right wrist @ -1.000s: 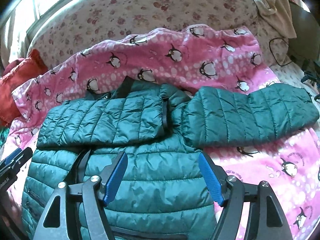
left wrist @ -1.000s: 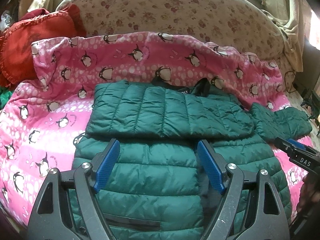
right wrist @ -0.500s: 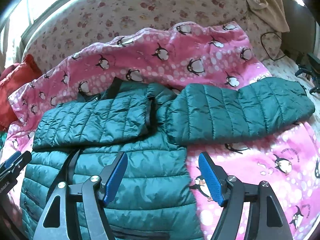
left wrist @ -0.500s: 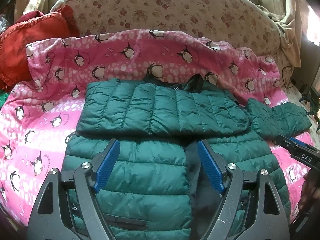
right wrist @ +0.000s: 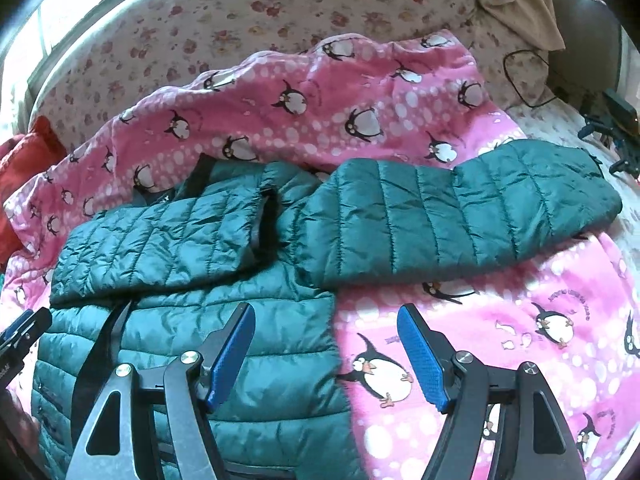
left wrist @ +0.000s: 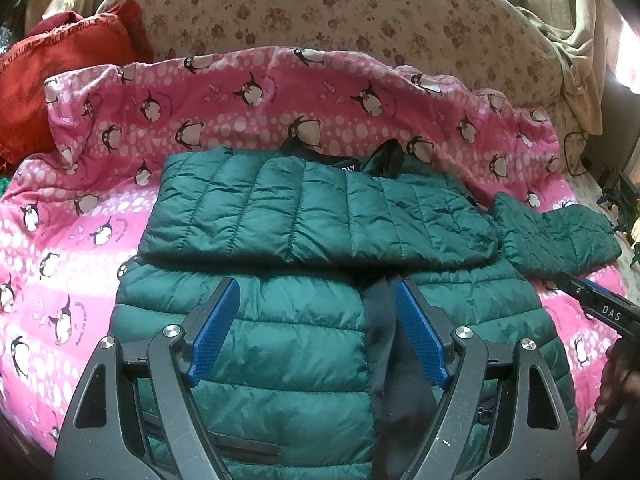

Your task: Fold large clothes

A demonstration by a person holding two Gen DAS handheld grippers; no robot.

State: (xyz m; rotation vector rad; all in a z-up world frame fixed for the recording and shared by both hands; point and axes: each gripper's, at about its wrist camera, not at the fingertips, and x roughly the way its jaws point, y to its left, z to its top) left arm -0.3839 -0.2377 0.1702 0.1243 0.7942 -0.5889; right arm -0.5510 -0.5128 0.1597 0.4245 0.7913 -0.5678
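Left wrist view: your green puffer jacket [left wrist: 320, 344] is lying front-up on the pink penguin blanket [left wrist: 248, 112], which is covering the bed. One sleeve [left wrist: 312, 216] is lying folded across the chest, just below the dark collar [left wrist: 384, 158]. The other sleeve [right wrist: 460, 216] is stretching out sideways onto the blanket, seen best from the right wrist view. The jacket's dark front strip [left wrist: 384, 340] is running down between your left hand-held gripper's blue pads [left wrist: 216, 332].

Your left hand-held gripper [left wrist: 318, 332] is hovering over the jacket's body with its jaws spread wide, gripping nothing. Your right hand-held gripper [right wrist: 326, 354] is also standing open and empty, straddling the jacket's side edge, one pad above the green fabric and the other above the blanket.

A red cushion [left wrist: 60, 68] is sitting at the blanket's far left corner. A floral sheet [left wrist: 320, 12] is showing behind the blanket, with a beige cloth [left wrist: 576, 60] bunching at its right end.
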